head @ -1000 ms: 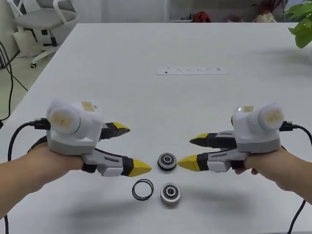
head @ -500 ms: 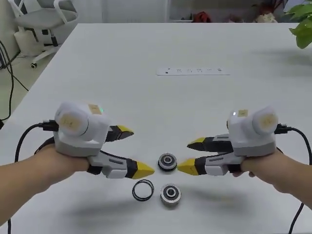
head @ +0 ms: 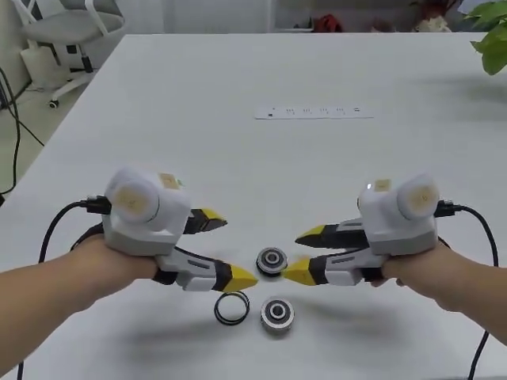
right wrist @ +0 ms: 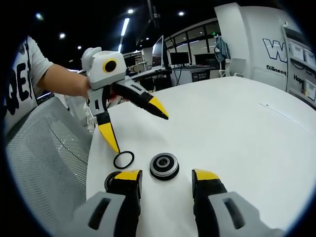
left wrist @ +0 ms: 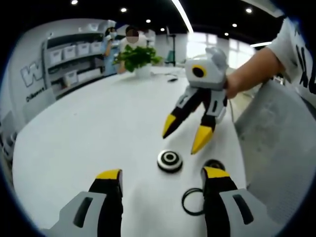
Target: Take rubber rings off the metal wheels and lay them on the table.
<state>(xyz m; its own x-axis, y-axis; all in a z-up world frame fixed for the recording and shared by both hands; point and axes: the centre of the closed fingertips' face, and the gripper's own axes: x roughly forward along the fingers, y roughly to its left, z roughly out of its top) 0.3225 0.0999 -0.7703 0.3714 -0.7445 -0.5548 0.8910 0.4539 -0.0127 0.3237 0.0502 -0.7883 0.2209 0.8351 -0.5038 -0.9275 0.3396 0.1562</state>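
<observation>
Two small metal wheels with dark rims lie near the table's front edge: one (head: 272,260) between the two grippers, the other (head: 277,313) closer to me. A loose black rubber ring (head: 231,308) lies flat left of the nearer wheel. My left gripper (head: 230,249) stands open just left of the farther wheel (left wrist: 170,160), and my right gripper (head: 299,253) stands open just right of that wheel (right wrist: 164,165). Neither holds anything. The ring (left wrist: 193,201) (right wrist: 123,159) lies beside the jaws in both gripper views. The nearer wheel (right wrist: 111,180) is half hidden behind a jaw.
A flat white power strip (head: 314,114) lies mid-table, farther back. An office chair (head: 71,24) stands beyond the table's far left corner and a green plant (head: 493,43) at the far right. Cables trail from both grippers toward me.
Both grippers have closed in on the farther wheel, the left moving right, the right moving left. Wheels and ring have stayed put.
</observation>
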